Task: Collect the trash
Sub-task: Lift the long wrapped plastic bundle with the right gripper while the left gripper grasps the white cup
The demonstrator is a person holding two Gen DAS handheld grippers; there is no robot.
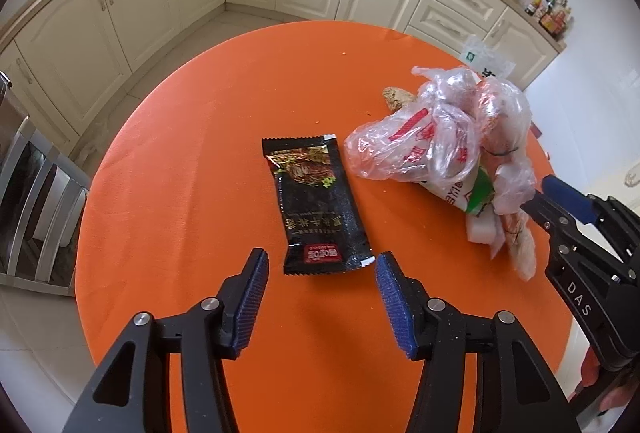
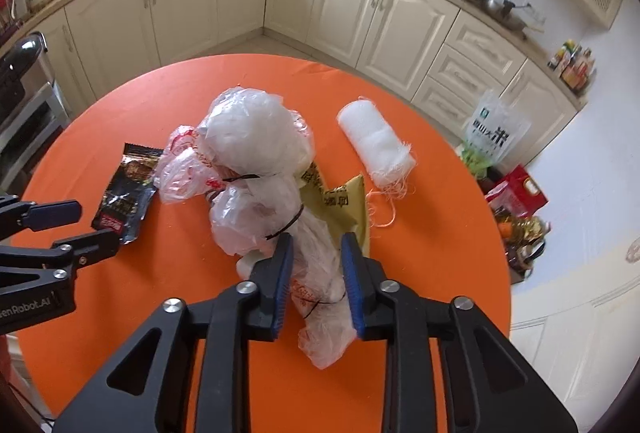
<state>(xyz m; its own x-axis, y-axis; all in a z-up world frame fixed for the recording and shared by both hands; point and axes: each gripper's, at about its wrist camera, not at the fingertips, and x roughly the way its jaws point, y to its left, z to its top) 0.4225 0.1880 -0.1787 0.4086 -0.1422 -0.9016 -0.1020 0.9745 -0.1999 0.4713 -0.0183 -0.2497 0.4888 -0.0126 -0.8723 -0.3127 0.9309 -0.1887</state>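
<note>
- On the round orange table [image 1: 192, 161], two pieces of trash lie within reach: a black snack wrapper [image 1: 320, 205] and a bundle of crumpled clear plastic bags [image 2: 256, 169].
- Left gripper [image 1: 320, 261]: jaws stand moderately apart, with nothing between the blue pads. The wrapper's near edge lies on the table just beyond the fingertips; the right-hand pad's tip is close beside the wrapper's near corner, and contact cannot be confirmed.
- The wrapper lies flat, lengthwise away from the left gripper, its red label at the near end.
- Right gripper [image 2: 316, 245]: jaws narrowly apart, straddling the lower, tapered end of the plastic bag bundle. Plastic fills the gap and appears to meet both pads; whether they press firmly on it cannot be told.
- The bundle rests on the table, bound in several places with thin black ties [image 2: 248, 177]. Its bulkier end lies away from the right gripper, toward the table's centre, beside the wrapper.
- A yellowish printed packet [image 2: 344, 209] lies partly under the bundle, just beyond the right gripper's outer finger.
- A white roll of fibrous mesh [image 2: 376, 145] lies apart from the bundle, farther across the table, with loose threads at its near end.
- Cream kitchen cabinets [image 2: 352, 9] run behind the table; bags and packages sit on the floor [image 2: 516, 201] past the table's right edge.
</note>
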